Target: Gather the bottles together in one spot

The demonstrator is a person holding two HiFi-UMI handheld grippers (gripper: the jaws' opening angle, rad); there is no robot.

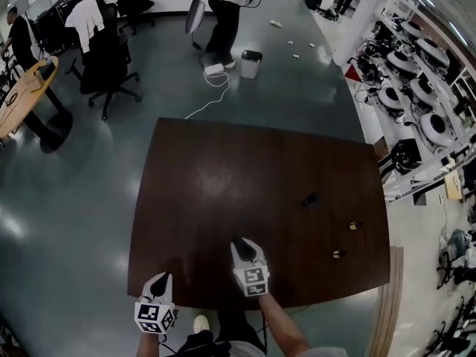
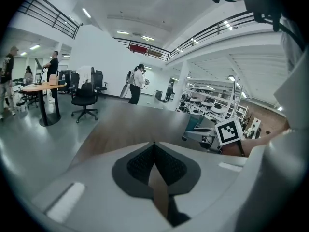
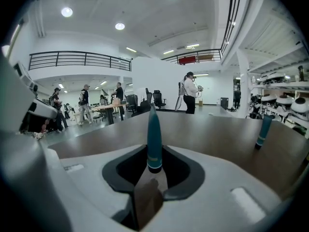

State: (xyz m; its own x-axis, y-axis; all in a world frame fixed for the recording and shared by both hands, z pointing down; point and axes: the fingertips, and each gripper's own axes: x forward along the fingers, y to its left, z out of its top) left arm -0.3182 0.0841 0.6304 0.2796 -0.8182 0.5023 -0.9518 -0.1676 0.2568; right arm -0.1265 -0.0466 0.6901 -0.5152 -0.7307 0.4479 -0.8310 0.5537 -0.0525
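Note:
My right gripper [image 1: 239, 244] is over the near middle of the brown table [image 1: 216, 177], shut on a slim teal bottle [image 3: 154, 137] that stands upright between its pads. A second teal bottle [image 3: 263, 132] stands on the table off to its right. From the head view, three small dark bottles sit toward the table's right side: one [image 1: 310, 198] farther in, and two [image 1: 355, 225] [image 1: 338, 253] close to the right edge. The left gripper [image 1: 162, 278] hangs at the near edge left of the right one, with its pads [image 2: 140, 163] together and nothing between them.
A person [image 1: 227, 10] stands beyond the table's far side beside a small bin [image 1: 251, 64] and a white cable on the floor. Office chairs [image 1: 108, 65] and a round wooden table [image 1: 26, 95] are at the left. Racks of equipment [image 1: 416, 88] line the right.

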